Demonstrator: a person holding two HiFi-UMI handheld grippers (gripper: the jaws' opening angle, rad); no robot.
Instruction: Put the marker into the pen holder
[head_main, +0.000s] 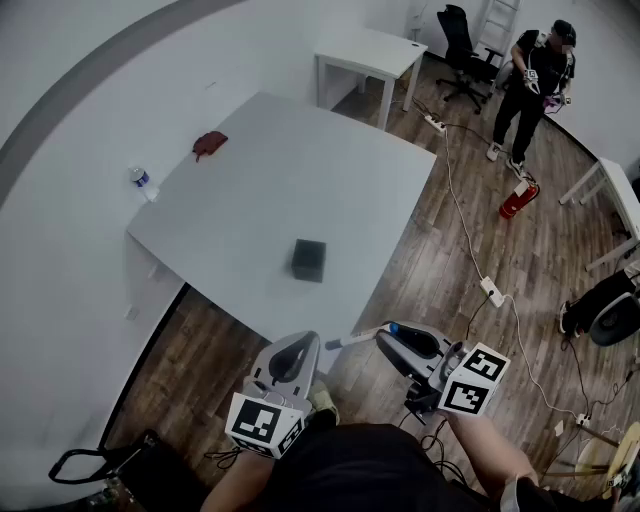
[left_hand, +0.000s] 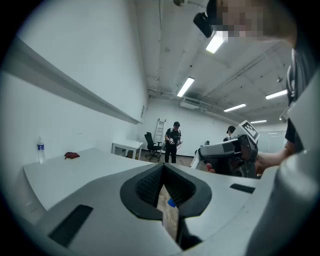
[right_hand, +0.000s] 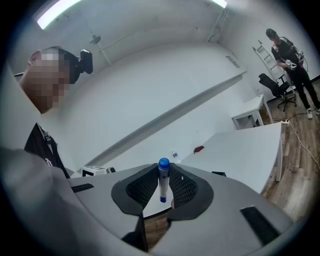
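Note:
The pen holder (head_main: 308, 260), a small dark cube, stands near the front edge of the white table (head_main: 290, 180). My right gripper (head_main: 372, 340) is off the table's near corner, over the wood floor, shut on a white marker (head_main: 360, 337) with a blue cap. In the right gripper view the marker (right_hand: 163, 181) stands upright between the pads, blue cap on top, held by the right gripper (right_hand: 163, 189). My left gripper (head_main: 298, 350) hovers just left of it, jaws together with nothing in them; in its own view the left gripper (left_hand: 167, 200) shows only a thin slit.
A red cloth (head_main: 209, 144) and a water bottle (head_main: 140, 179) lie at the table's far left. Beyond are a smaller white table (head_main: 370, 55), an office chair (head_main: 462, 40) and a person (head_main: 530, 85). A red extinguisher (head_main: 518, 200) and a power-strip cable (head_main: 493, 291) lie on the floor.

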